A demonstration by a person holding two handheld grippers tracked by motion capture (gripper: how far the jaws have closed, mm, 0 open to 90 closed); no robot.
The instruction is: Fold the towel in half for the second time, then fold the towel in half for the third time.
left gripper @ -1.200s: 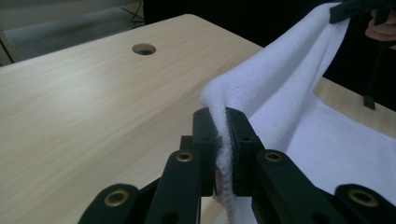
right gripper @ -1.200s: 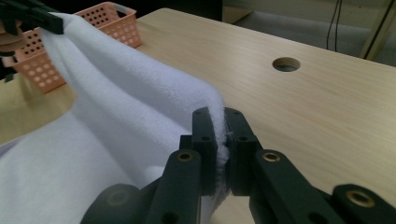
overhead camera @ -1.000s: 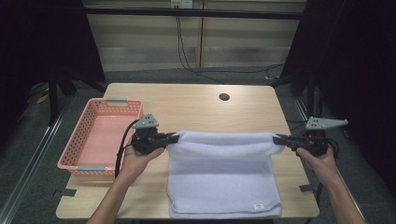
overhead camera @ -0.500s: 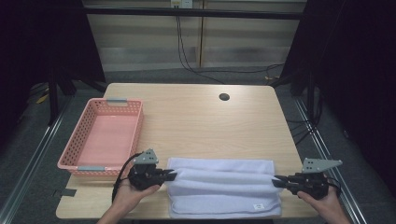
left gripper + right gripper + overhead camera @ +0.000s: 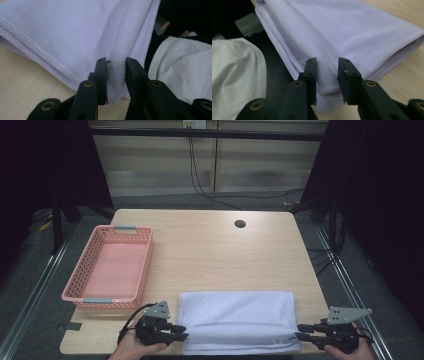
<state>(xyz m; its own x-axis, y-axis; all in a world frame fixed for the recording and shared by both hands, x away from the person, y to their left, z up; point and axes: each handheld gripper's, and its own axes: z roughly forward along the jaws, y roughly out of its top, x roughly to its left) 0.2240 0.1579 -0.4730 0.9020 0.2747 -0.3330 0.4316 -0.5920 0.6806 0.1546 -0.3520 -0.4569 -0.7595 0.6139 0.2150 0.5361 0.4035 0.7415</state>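
High view: a folded white towel (image 5: 236, 321) lies at the near edge of the wooden surface (image 5: 210, 250), with a pink basket (image 5: 110, 268) to its left. The left hand-held gripper (image 5: 181, 332) meets the towel's near-left corner and the right hand-held gripper (image 5: 298, 331) its near-right corner. In each gripper view the jaws stand slightly apart with cloth between them, so the grip looks loosened rather than tight. To finish the fold well, both jaws should open fully and back straight out, leaving the layered edges aligned. The towel's near edge overhangs the surface, its underside hidden; both forearms are cut off.
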